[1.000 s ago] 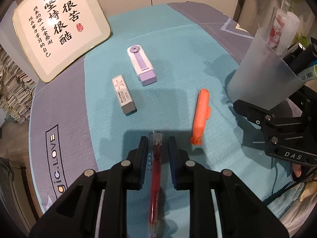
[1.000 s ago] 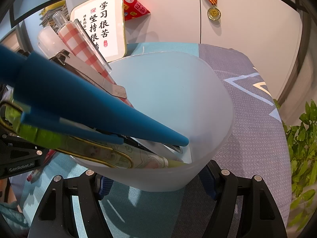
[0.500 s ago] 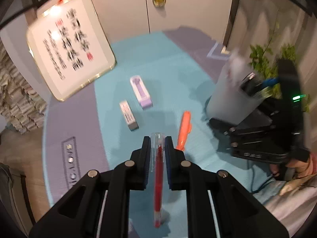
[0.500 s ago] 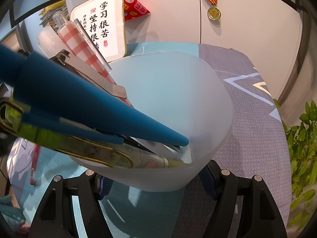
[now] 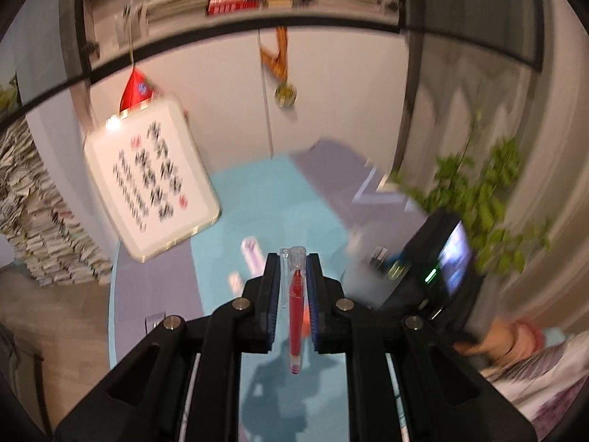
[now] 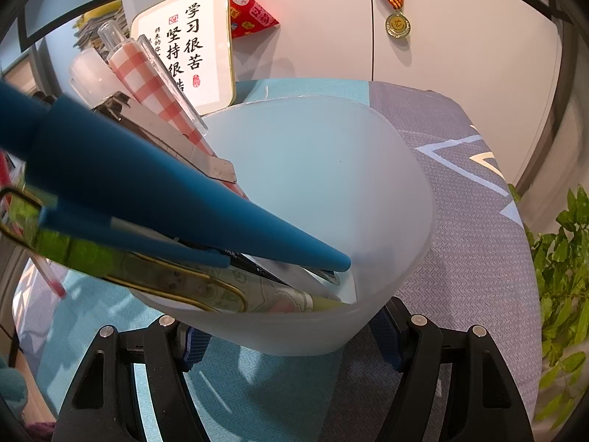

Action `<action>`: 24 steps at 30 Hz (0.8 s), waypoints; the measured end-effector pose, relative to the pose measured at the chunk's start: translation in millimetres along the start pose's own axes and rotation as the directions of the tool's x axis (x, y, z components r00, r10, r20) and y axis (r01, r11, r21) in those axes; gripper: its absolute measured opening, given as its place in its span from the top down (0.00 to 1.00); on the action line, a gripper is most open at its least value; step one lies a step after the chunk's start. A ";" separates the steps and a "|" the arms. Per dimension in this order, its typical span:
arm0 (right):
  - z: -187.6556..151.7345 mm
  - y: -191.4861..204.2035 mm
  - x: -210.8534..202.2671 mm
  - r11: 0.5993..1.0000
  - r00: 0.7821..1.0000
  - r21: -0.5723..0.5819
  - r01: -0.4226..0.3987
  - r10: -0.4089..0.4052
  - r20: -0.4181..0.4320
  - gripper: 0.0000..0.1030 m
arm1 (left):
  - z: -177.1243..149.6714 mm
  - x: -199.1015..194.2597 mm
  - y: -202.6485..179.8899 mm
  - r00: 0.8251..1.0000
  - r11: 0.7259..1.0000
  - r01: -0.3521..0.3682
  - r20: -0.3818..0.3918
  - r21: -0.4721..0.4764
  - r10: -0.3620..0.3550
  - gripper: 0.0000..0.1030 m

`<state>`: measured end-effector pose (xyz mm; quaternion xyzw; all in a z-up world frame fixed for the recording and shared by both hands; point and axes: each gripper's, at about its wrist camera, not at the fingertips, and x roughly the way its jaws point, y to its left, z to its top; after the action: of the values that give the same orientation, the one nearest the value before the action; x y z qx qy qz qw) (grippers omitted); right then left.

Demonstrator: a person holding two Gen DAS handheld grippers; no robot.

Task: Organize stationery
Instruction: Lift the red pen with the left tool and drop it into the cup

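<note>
**Red pen gripped, cup held**

While the frosted white plastic cup (image 6: 331,199) is clamped at its base by the right gripper (image 6: 291,335), a red gel pen with a clear cap (image 5: 294,294) is pinched lengthwise between the nearly closed pads of the left gripper (image 5: 292,269), above the teal and grey cloth-covered table (image 5: 257,191). The cup is seen on the table near its right edge, filled with pens and blue-handled scissors (image 6: 154,191).
</note>
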<state>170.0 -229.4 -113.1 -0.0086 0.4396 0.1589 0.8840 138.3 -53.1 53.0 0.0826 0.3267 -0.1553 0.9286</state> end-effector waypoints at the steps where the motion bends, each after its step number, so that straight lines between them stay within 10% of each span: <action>1: 0.2 -0.4 0.0 1.000 1.000 0.000 0.000 0.000 0.000 0.28 | 9.4 -5.8 -2.8 0.999 1.000 0.007 0.034 -0.004 -0.007 0.88; 12: -1.2 -1.7 -1.3 1.000 1.000 -0.010 0.008 -0.008 -0.002 0.28 | 70.1 -23.9 -43.9 0.970 0.999 0.026 0.242 0.034 -0.033 0.88; 24: -2.0 -1.9 -1.5 1.000 1.000 -0.010 0.008 -0.008 -0.003 0.28 | 69.3 24.9 -63.3 0.983 0.996 0.081 0.163 0.038 -0.086 0.88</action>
<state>168.2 -232.0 -113.4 -0.0153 0.4401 0.1575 0.8839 175.3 -136.0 87.6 0.0704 0.2496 -0.2055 0.9437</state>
